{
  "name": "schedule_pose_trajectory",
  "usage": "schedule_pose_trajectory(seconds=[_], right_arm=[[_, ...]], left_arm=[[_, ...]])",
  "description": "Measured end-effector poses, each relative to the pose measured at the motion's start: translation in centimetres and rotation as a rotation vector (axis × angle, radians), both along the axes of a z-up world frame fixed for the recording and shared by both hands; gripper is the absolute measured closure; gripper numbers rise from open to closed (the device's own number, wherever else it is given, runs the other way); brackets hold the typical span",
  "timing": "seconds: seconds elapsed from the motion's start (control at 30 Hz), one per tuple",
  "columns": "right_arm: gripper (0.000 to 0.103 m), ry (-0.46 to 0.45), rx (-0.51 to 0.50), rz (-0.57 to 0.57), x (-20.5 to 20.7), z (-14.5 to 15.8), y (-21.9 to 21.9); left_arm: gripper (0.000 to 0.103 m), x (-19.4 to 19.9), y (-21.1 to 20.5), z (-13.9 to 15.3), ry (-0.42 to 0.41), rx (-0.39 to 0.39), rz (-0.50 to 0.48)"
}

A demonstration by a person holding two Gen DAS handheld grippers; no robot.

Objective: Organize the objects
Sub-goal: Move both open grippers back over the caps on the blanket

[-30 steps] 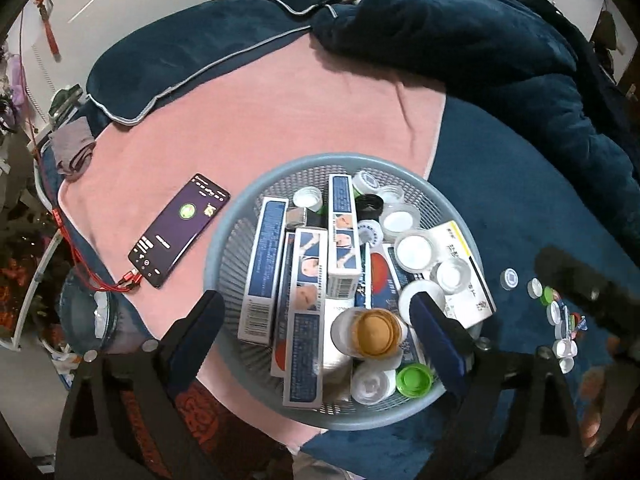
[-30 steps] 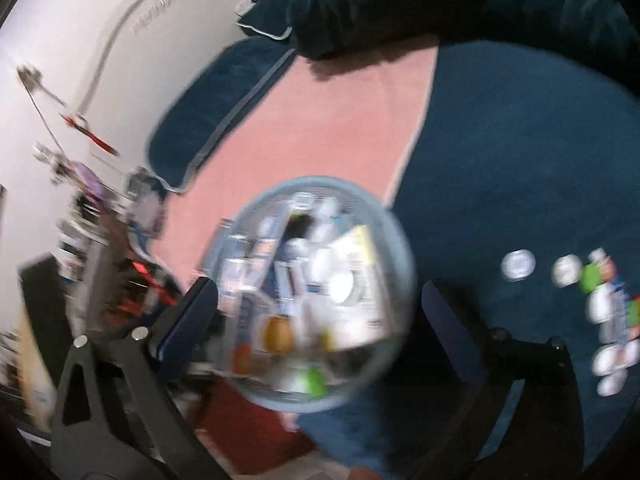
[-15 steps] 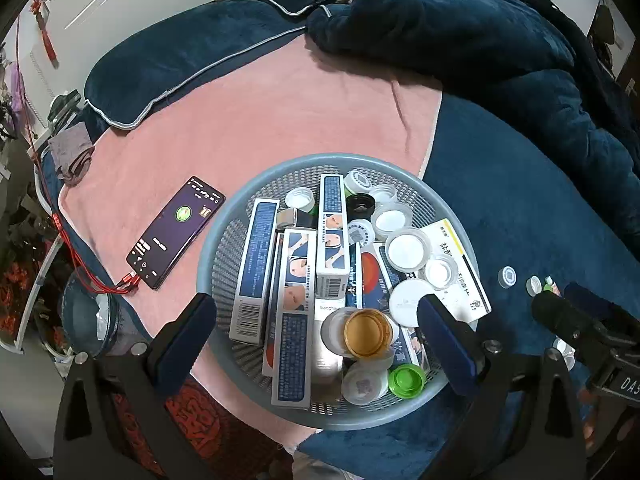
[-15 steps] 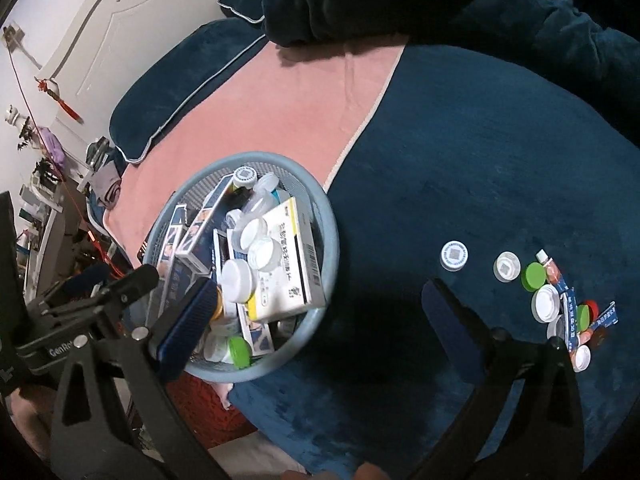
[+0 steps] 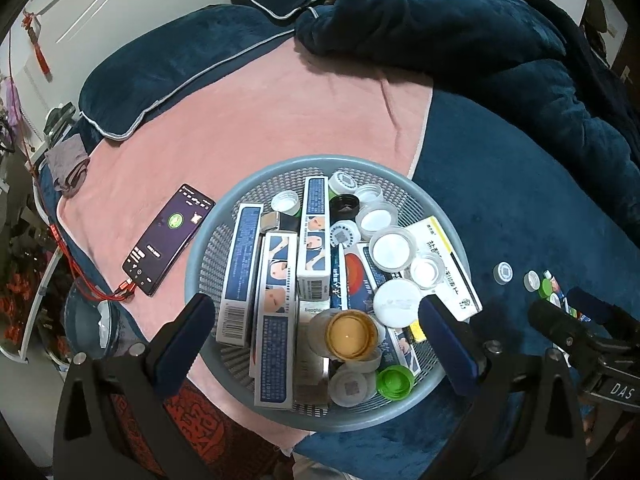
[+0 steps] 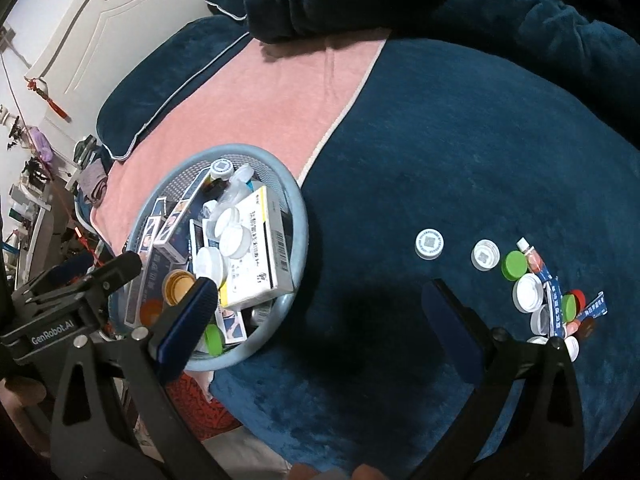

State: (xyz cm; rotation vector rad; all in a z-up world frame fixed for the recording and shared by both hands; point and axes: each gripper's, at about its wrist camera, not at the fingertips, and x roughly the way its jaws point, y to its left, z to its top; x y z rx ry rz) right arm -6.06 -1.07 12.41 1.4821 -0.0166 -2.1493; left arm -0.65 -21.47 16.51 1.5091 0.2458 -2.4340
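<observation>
Caps (image 6: 527,292) and sachets lie loose on the bed (image 6: 440,120) beside the full basket (image 5: 208,240), so with both the left tool (image 5: 316,332) and right tool (image 6: 320,312) gaping empty, the next move is likely closing the right one on a cap.

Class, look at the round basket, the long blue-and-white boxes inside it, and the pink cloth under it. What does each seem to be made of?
The round basket looks like moulded plastic, matt grey-blue, with a perforated mesh wall. The long boxes seem to be printed cardboard: sharp folded edges, a barcode. The pink cloth looks like soft plush fabric, probably fleece or towelling, with creases.
</observation>
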Motion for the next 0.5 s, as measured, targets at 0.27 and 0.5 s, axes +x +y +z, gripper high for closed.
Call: schedule_pose_trajectory(seconds=[0.27,0.5], right_arm=[[0.0,-0.009,0.011,-0.012,0.0,-0.3,1.1],[0.0,-0.017,0.017,-0.035,-0.1,-0.6,2.3]], left_arm=[[0.001,-0.3,1.0,-0.2,-0.011,-0.009,-0.016],[0.001,-0.7,2.0,-0.4,-0.024,-0.018,-0.04]])
